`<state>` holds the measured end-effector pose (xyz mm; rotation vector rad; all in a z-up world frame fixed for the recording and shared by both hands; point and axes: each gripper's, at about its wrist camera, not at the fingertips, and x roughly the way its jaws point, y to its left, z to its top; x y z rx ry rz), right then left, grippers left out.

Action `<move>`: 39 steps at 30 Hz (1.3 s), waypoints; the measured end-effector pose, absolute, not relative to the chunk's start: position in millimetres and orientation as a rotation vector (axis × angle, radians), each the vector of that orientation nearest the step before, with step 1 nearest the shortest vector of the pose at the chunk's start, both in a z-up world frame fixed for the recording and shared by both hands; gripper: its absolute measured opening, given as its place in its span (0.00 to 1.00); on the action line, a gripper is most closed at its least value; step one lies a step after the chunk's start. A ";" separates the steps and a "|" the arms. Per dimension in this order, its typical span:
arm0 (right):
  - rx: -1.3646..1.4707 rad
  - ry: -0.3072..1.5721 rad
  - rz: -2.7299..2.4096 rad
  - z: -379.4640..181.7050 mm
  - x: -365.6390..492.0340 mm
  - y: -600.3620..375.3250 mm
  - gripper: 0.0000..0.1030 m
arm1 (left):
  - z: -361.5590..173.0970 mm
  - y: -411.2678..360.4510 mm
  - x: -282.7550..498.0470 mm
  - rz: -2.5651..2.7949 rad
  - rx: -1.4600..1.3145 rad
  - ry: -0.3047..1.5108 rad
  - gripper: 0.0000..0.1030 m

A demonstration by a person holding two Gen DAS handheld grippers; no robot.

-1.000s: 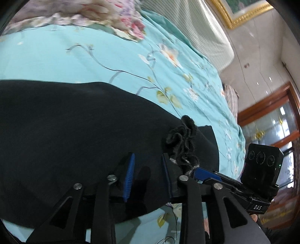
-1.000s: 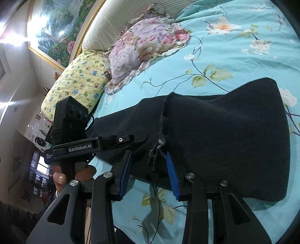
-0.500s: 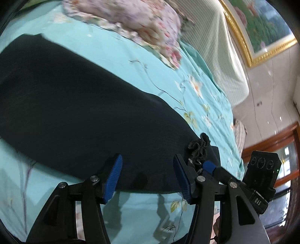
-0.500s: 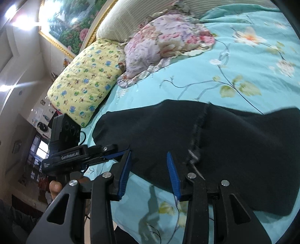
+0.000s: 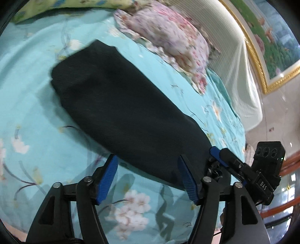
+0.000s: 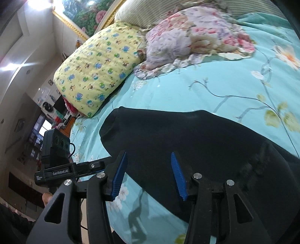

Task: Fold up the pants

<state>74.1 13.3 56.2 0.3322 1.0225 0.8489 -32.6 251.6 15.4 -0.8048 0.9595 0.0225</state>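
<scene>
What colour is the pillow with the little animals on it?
The pillow is yellow, dotted with small blue and green cartoon animals. It shows best in the right wrist view.

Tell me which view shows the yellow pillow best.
The right wrist view: the yellow pillow lies almost whole at the head of the bed, its cartoon print clear. The left wrist view catches only a blurred strip of it along the top edge.
</scene>
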 end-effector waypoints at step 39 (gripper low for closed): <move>-0.219 1.084 1.175 33.5 190.0 235.3 0.60 | -11.9 339.0 -12.3 0.349 -0.929 0.896 0.67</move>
